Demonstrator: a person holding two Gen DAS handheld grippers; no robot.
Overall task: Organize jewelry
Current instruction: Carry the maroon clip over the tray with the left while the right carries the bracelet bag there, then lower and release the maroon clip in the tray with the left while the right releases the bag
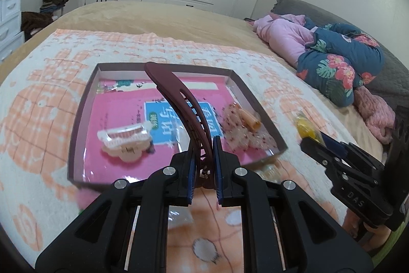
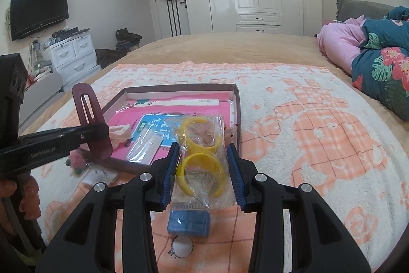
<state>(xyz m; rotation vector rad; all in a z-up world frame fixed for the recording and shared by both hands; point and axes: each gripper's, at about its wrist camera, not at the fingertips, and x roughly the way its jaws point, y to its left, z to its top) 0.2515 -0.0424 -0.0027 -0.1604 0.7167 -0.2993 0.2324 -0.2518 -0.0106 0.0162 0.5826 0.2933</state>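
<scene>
Left wrist view showed the left gripper (image 1: 202, 165) clamped on a maroon hair clip (image 1: 179, 99) above the shallow box (image 1: 81, 117); the right gripper (image 2: 204, 170) pinched a bagged yellow bracelets packet (image 2: 202, 160) beside it.

Matt maroon plastic hair clip (image 1: 179, 104), glossy clear bag (image 2: 202, 160), fluffy towel (image 2: 319, 124).

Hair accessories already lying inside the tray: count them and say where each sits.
2. A pale claw clip lies near the tray front left; a speckled translucent piece lies against its right wall. The gripper's jaws may hide others.
</scene>
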